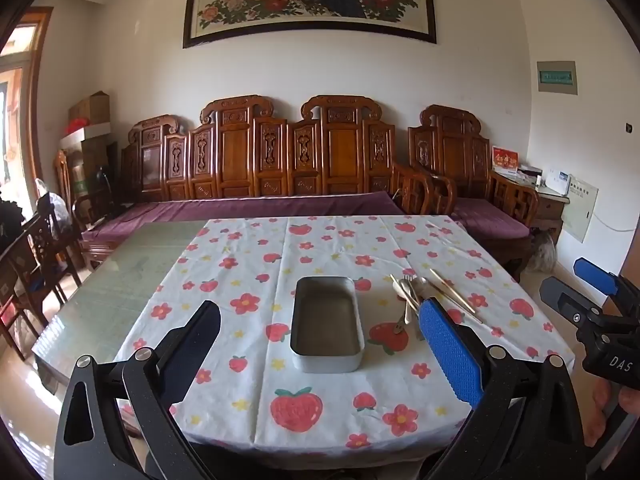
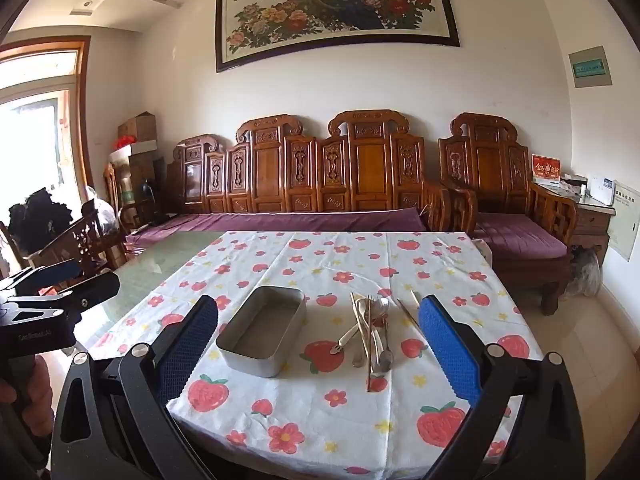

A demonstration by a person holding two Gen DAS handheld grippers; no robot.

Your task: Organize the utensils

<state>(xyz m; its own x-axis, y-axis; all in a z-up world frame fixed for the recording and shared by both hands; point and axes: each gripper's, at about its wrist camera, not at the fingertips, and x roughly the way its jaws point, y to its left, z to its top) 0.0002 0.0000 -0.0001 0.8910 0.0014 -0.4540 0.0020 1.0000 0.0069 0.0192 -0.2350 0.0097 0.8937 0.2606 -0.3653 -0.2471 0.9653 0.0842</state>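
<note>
Nothing of the sorting is looking done yet: the shallow rectangular grey metal tin [image 2: 262, 330] is sitting bare inside, with no utensil in it, on the white cloth printed with red strawberries and flowers [image 2: 340, 412] that is covering the right part of the glass-topped table [image 1: 120, 280]. The tin is lying toward the near edge of the table, about midway across the cloth.

The loose heap of silver and gold cutlery [image 2: 370, 330], which is showing a fork, spoons and some thin sticks crossing one another, is resting just beside the tin on its right, apart from it. A pair of slim gold chopsticks [image 1: 452, 296] is lying a little further right, nearer the right edge.

The left gripper [image 1: 320, 344] is hovering over the near edge with its jaws spread wide around nothing, framing the tin. The right gripper [image 2: 320, 336] is likewise gaping wide and carrying nothing, facing the heap.

By my reading, every piece is still waiting to be lifted and laid into the tin, so the whole job is lying ahead
</note>
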